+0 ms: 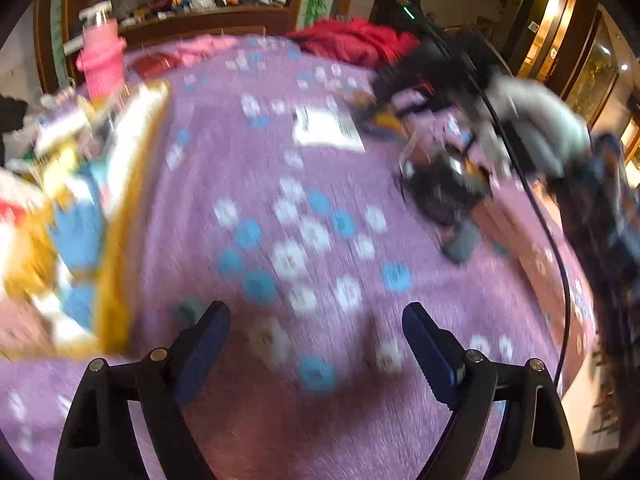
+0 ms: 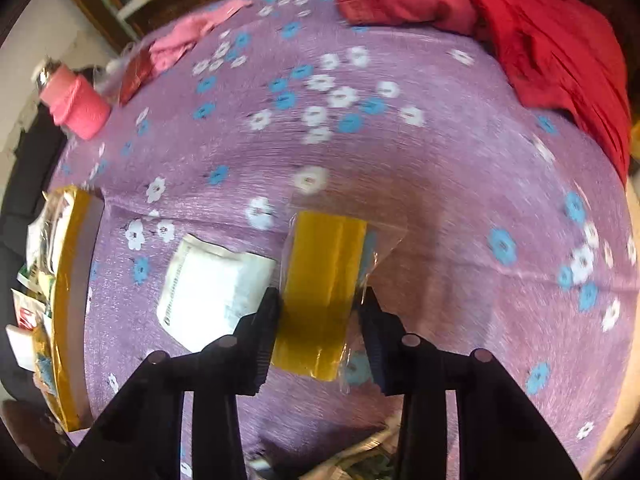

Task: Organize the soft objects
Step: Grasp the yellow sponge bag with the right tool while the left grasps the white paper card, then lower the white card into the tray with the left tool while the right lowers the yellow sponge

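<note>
In the right wrist view my right gripper is closed around a yellow folded cloth in a clear plastic bag, holding it over the purple flowered bedspread. A white packet lies just left of it. A gold-rimmed box with several packets stands at the left edge. In the blurred left wrist view my left gripper is open and empty above the bedspread. The box is to its left, the white packet farther ahead, and the right gripper shows at the right.
A red garment lies at the far right of the bed. A pink roll and pink cloth sit at the far left. A black cable runs down the right side. A cluttered shelf stands beyond the bed.
</note>
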`<state>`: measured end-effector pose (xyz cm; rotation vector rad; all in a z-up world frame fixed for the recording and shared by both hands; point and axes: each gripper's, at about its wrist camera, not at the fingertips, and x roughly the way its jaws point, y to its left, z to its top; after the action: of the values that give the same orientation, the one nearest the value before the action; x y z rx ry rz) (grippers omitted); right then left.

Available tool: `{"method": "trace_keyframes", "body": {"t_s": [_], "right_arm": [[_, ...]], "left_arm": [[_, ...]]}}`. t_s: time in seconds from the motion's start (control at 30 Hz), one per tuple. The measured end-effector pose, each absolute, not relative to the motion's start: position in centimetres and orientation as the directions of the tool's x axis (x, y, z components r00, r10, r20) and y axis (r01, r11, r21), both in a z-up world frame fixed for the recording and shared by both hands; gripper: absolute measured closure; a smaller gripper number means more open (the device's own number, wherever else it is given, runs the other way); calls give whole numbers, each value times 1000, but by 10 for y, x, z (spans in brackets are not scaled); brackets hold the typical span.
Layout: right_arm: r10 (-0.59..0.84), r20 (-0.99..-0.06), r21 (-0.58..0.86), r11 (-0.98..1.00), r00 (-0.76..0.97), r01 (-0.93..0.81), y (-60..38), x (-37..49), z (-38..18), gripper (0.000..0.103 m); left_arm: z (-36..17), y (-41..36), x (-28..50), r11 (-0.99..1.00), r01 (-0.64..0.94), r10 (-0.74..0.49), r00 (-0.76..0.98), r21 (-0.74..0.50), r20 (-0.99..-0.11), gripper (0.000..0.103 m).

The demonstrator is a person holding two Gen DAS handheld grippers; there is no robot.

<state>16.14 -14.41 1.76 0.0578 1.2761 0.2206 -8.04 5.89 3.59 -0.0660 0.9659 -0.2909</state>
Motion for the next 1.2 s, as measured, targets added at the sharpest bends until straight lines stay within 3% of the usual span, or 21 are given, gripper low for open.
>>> {"method": "trace_keyframes", "body": {"t_s": [0.1,0.23,0.37,0.63,0.67,0.77,0.8,1.2], "right_arm": [[218,-917,209,976,334,-64,-181,145,21,65],[341,-844,371,929,414,-8,-228,118,26,65],[414,-777,460,888,474,-21,-249,106,20,65],[470,-764,502,863,442,-51,-239,108,8,65],[468,-764,497,866,444,-58,-237,107,9,65],[448,-762,479,876,468,-57,-237,105,11,68],[440,-762,473,879,475,-56,-238,104,12,68],[451,-691,490,867,565,-92,-242,95,31,68]], "left_arm": [[51,57,-54,964,194,-260,542,-181,-799,12],[47,36,5,962,175,-271,506,-210,-819,10],[27,11,64,978,154,-199,499,-139,-844,10],[2,-31,114,980,197,-113,554,-2,-825,9],[2,-33,114,979,205,-118,565,0,-816,16],[9,-35,111,966,256,-167,563,-22,-810,57],[10,-36,111,964,264,-177,558,-29,-811,60],[71,32,37,958,223,-282,646,-178,-709,60]]}}
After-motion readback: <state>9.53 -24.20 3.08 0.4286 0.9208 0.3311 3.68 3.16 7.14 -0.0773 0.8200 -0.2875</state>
